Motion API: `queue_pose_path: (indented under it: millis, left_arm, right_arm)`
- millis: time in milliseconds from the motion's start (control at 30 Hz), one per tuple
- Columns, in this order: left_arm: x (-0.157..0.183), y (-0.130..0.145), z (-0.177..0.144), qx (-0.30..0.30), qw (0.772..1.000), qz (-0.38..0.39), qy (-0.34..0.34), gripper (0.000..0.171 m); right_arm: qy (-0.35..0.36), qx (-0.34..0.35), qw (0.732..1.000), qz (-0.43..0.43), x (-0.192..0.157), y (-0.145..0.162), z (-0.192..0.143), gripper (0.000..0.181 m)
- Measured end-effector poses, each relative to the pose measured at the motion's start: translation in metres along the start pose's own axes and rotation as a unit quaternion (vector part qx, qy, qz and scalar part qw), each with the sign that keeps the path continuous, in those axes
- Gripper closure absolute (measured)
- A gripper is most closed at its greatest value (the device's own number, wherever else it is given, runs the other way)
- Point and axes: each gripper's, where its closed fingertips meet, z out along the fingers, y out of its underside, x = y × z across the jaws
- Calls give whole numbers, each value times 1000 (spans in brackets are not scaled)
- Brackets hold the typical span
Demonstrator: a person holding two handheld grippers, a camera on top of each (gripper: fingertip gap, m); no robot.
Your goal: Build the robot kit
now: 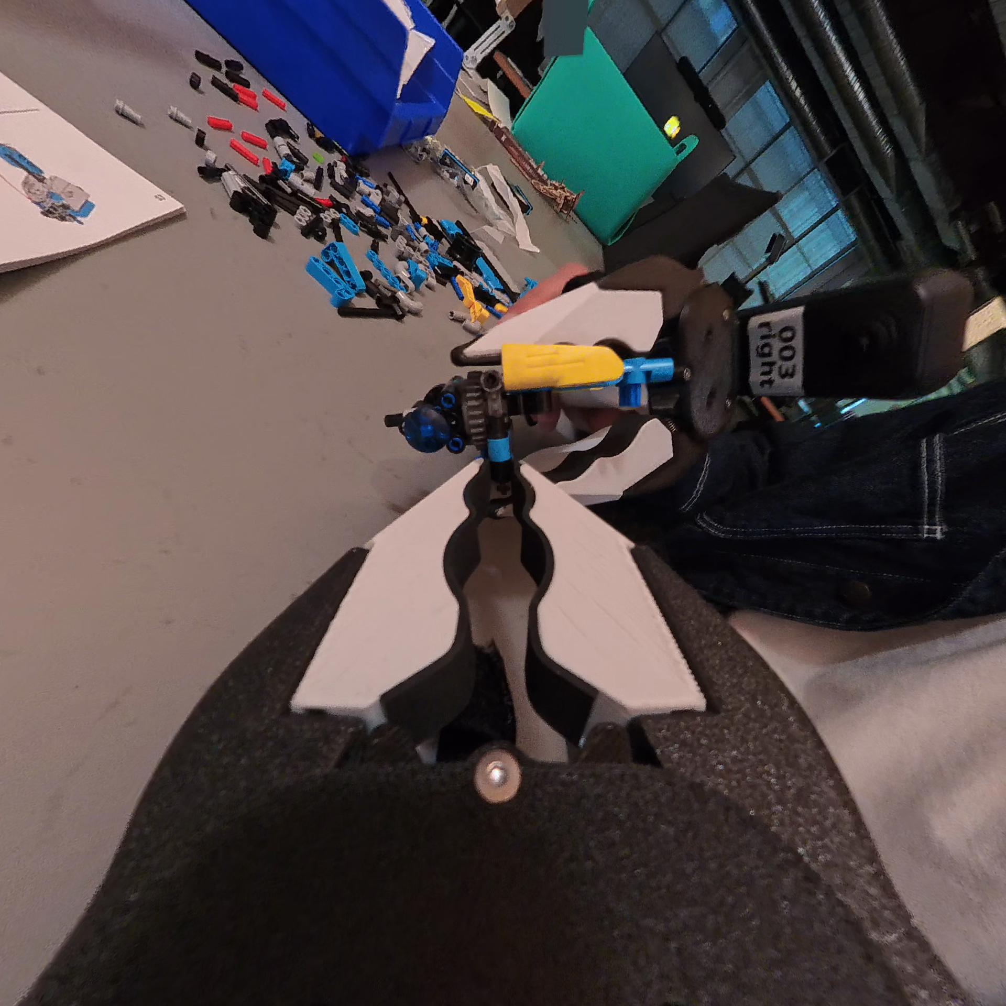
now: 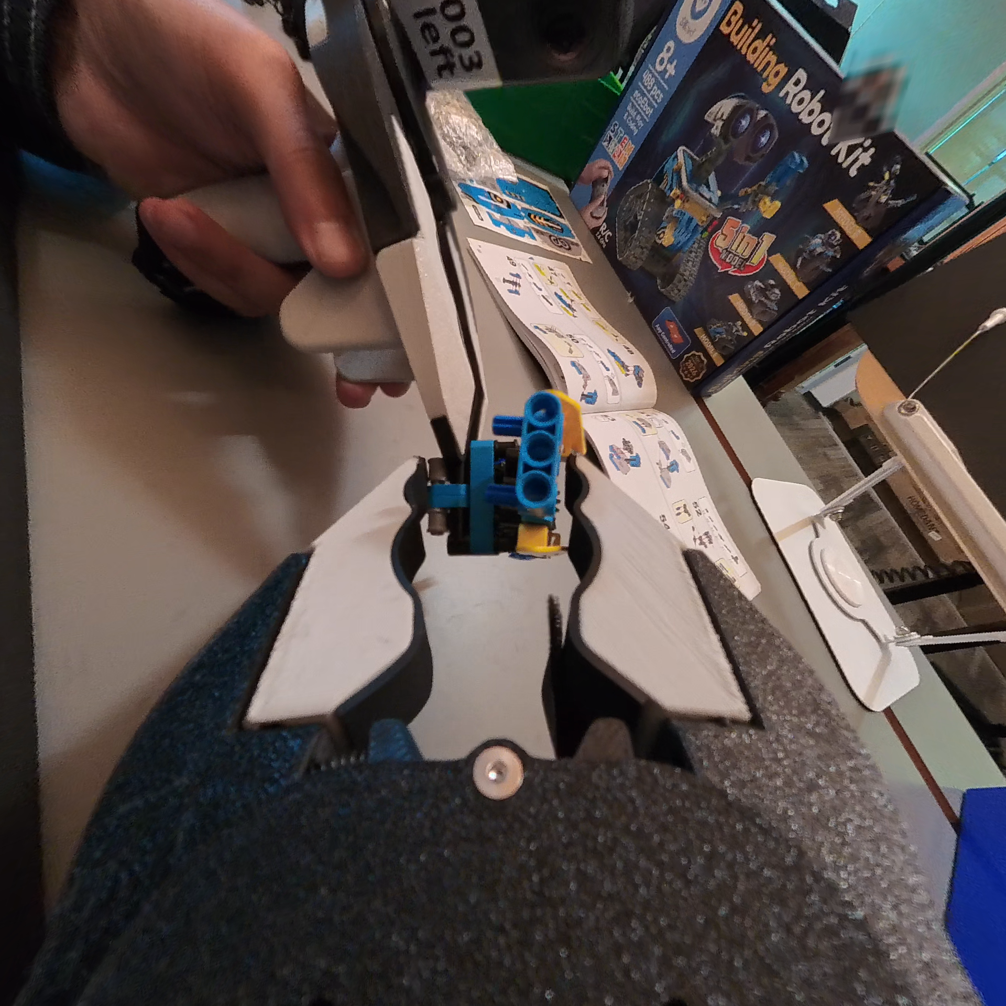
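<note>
In the left wrist view we see our left gripper [image 1: 498,479] pinched nearly closed on a thin black-and-blue axle of the model [image 1: 490,400], held above the table [image 1: 163,435], with loose parts [image 1: 348,218] beyond. In the right wrist view our right gripper [image 2: 492,506], partly open, clamps the model's [image 2: 517,484] blue and yellow body; a booklet [image 2: 615,392] lies behind.

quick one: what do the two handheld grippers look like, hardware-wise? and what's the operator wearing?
Both match: the left gripper and right gripper have white wedge-shaped fingers with wavy black inner pads, on a black textured body with a silver screw. Each carries a black camera block with a white printed label and a white handle. No cables visible. The operator wears a dark denim sleeve.
</note>
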Motion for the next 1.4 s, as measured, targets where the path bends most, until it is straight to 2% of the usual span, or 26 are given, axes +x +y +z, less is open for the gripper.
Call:
queue_pose_path:
  millis: [133, 200, 233, 333, 400, 800, 900, 1233, 1400]
  left_arm:
    - [4, -8, -1, 15, 998, 50, -18, 164]
    - [5, -13, -3, 25, 997, 68, -31, 151]
    - [7, -13, -3, 26, 996, 75, -29, 151]
    - [9, -14, -1, 27, 993, 108, -44, 154]
    - [8, -14, -2, 27, 990, 129, -54, 164]
    - [11, -18, -3, 41, 982, 164, -80, 166]
    - [6, -14, -1, 31, 984, 154, -90, 166]
    - [5, -18, -1, 48, 990, 112, -78, 167]
    - [0, -12, 1, 21, 984, 150, -99, 166]
  right_arm:
    - [39, 9, 999, -36, 7, -6, -4, 131]
    - [53, 12, 997, -49, 9, -8, -5, 131]
    - [55, 10, 997, -55, 8, -8, -5, 131]
    - [64, 7, 994, -84, 4, -9, -4, 132]
    - [73, 11, 993, -97, 3, -11, -4, 132]
    - [81, 21, 992, -93, 5, -15, -6, 133]
    - [80, -1, 990, -112, 3, -8, -3, 133]
    - [86, -4, 989, -116, 5, -10, -3, 138]
    - [65, -14, 993, -95, 1, -3, 0, 135]
